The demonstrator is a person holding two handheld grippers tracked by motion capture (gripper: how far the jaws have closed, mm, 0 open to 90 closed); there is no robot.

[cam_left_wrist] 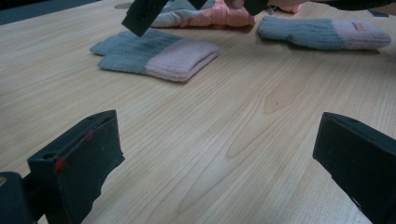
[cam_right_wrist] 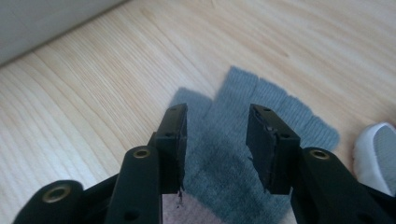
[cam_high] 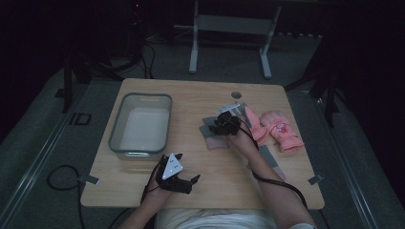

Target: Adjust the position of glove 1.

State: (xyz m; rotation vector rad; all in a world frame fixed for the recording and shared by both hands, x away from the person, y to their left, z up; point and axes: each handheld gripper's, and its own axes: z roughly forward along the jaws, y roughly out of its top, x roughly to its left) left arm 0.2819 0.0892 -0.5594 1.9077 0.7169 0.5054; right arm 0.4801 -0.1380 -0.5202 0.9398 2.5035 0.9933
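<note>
A grey glove with a pink cuff (cam_high: 213, 136) lies flat near the table's middle. My right gripper (cam_high: 217, 125) hangs just over it, pointing down. In the right gripper view the two black jaws (cam_right_wrist: 215, 121) stand apart above the grey glove (cam_right_wrist: 280, 109), near the base of its fingers, and the pads do not press on it. A matching grey and pink glove (cam_high: 272, 160) lies to the right, nearer the front edge. My left gripper (cam_high: 187, 168) rests low near the front edge, open (cam_left_wrist: 215, 158) with bare wood between its jaws, facing the grey glove (cam_left_wrist: 154, 56).
A clear plastic bin (cam_high: 114, 129) stands at the table's left. A pair of pink gloves (cam_high: 282, 129) lies at the right, behind my right hand. A white rounded object (cam_right_wrist: 378, 154) shows at the right edge of the right gripper view. Bare wood lies between the bin and the gloves.
</note>
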